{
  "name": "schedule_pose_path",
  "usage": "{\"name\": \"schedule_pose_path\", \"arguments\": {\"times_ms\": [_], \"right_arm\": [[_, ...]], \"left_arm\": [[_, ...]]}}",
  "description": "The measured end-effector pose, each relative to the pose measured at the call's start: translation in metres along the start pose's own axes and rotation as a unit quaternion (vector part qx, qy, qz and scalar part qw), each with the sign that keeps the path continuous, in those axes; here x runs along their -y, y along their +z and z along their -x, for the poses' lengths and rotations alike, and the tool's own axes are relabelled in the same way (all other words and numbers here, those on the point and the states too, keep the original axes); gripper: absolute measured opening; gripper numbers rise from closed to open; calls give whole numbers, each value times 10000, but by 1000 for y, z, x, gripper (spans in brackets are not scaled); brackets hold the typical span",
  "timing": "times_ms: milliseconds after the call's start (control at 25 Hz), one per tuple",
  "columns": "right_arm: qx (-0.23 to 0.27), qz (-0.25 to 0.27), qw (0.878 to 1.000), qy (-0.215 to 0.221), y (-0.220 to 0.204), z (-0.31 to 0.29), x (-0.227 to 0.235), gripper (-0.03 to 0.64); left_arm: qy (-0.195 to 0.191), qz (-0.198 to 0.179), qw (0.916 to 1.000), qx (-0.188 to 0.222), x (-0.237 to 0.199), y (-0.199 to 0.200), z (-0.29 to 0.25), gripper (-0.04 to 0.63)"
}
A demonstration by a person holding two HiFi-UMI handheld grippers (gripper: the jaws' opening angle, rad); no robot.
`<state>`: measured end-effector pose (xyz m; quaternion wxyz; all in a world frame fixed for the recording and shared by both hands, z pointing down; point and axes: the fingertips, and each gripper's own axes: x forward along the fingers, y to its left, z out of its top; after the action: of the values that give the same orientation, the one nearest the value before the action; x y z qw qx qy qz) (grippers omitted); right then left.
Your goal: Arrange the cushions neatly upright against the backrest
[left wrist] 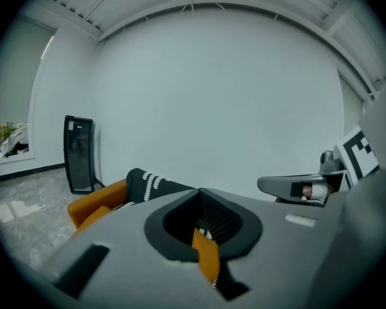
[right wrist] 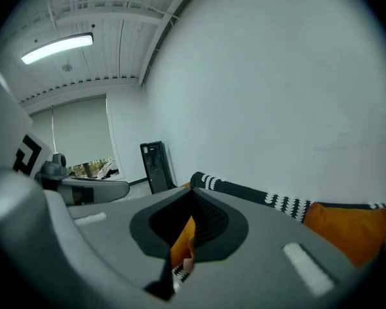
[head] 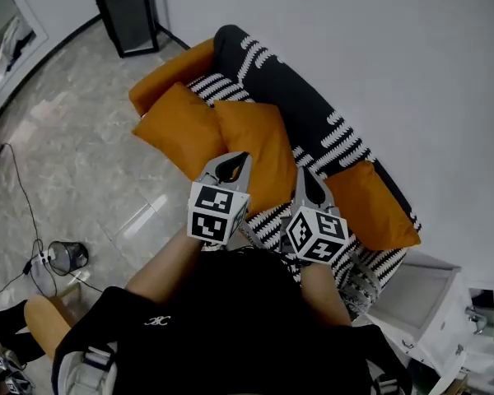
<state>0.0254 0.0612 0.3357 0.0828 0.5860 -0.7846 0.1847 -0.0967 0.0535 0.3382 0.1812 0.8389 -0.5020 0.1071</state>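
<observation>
3 orange cushions sit on the sofa [head: 230, 89]. The left cushion [head: 179, 130] and middle cushion [head: 259, 151] lie slumped across the seat, edges overlapping. The right cushion [head: 375, 208] is well apart at the far end, and it too sags forward from the backrest [head: 313, 113].

The left tool [head: 233, 161] and the right tool [head: 305, 178] hover over the near edge of the middle cushion. Each has its jaws pressed together with nothing pinched; orange fabric shows only through the gap behind them.

This looks like the approach to the first grasp, with no cushion stood up yet. Next, both tools likely need to spread, take the middle cushion by 2 edges and tip it upright against the backrest.

No brand or label can be read. The tool cubes carry only square markers, and the small mark on the person's dark shirt [head: 156, 321] is too small to tell.
</observation>
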Motion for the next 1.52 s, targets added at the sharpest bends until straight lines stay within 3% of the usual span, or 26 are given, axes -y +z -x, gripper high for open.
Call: {"name": "schedule_pose_path", "arguments": {"times_ms": [400,600,1000,1360,1520], "right_arm": [[-256,-25,9982,548,-9,-57,-60,6],[-295,-120,9981,534,-14,-90,-64,6],[-361,-406,9985,114,22,-161,-3,6],[-413,-556,9976,26,47,-224,50,6],[-411,-736,9963,-191,47,-235,62,6]], "left_arm": [[542,89,9983,-177,-73,-17,21,9],[670,49,9971,-357,-107,-24,10,9],[385,-186,9976,-552,-131,25,-92,9],[254,-312,9962,-767,-137,51,-170,9],[94,-664,9927,-1005,-143,47,-188,9]]}}
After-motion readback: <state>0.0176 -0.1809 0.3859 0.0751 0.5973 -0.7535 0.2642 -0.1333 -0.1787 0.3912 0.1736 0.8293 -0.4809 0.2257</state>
